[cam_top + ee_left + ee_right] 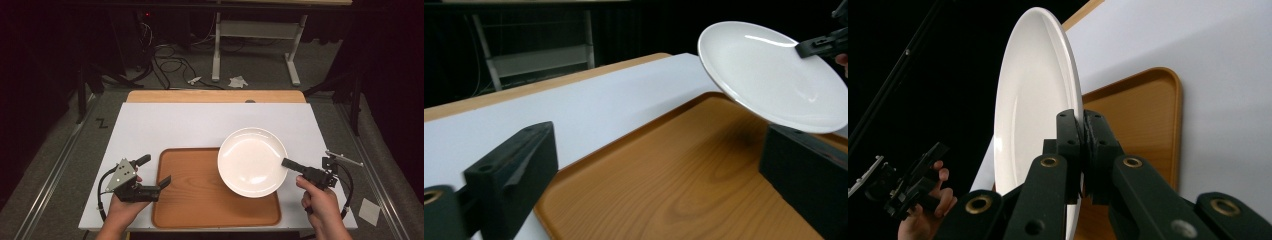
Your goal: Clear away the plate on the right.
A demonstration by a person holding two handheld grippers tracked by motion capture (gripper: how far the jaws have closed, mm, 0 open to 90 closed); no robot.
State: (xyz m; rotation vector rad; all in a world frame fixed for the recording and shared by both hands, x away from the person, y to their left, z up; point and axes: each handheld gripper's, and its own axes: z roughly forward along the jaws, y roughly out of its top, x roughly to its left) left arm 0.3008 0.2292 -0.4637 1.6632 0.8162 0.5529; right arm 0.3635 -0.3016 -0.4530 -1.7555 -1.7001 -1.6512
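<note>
White plate (252,161) held in the air above the right part of the wooden tray (200,200), tilted, its far edge overhanging the tray's rim toward the white board. Right tongs (286,162) clamped tight on the plate's right rim; in the right gripper view the two jaws pinch the rim (1068,100) with no gap. That single pinch is the plate's whole support.

Left tongs (156,174) at the tray's left edge, jaws spread wide, nothing between them; one jaw over the tray, the other off its left side.

Risks, as I judge them:
- Glazed rim, narrow grip at one edge, plate's weight hanging out from the pinch. It could pivot or slide out of the jaws and drop onto the tray; a chip or break is likely.
- Lowered while tilted, the low edge would strike the wood first and could jar the plate loose.
- Any quick swing adds leverage on the grip.
- Left tongs stand near the tray; a careless sweep of the plate toward them could clip it.

Surface (150,130): white board on a wooden top, bare apart from the tray. Beyond the tray: dim room, grey carpet, loose cables (165,57), a white desk frame (255,35), scraps of paper (238,81) on the floor.
</note>
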